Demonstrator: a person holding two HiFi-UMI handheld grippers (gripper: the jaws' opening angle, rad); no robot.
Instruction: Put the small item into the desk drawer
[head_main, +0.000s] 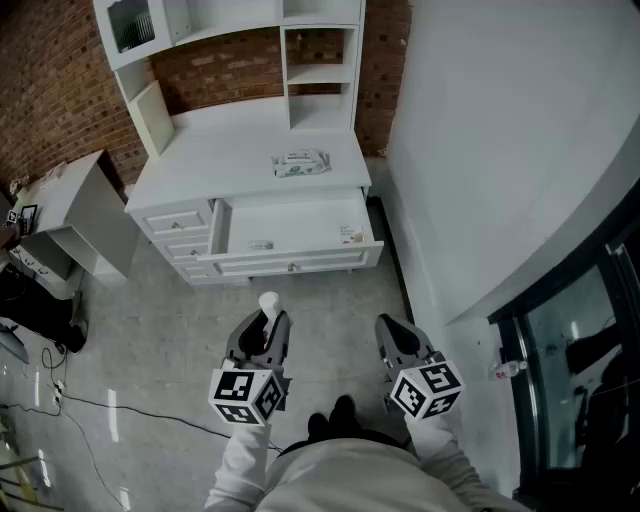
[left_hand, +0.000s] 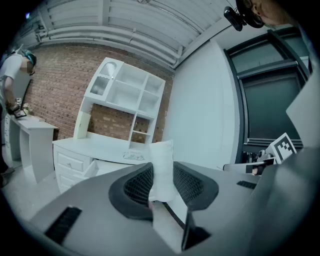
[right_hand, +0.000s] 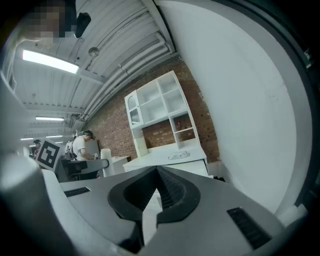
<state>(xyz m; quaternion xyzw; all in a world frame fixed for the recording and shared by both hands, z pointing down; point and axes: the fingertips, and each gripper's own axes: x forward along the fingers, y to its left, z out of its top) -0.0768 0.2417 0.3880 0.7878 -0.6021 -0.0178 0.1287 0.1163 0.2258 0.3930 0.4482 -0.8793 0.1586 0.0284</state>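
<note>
White sleeves (head_main: 240, 468) meet the grey left gripper (head_main: 267, 320) and right gripper (head_main: 393, 327), each bearing a black-and-white marker cube (head_main: 246, 396).

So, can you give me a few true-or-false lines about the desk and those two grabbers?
1. The drawer is pushed shut. False: it stands pulled open.
2. The left gripper grips a small white item. True.
3. The right gripper carries something too. False: its jaws are together with nothing between them.
4. A packet lies on the desk top. True.
</note>
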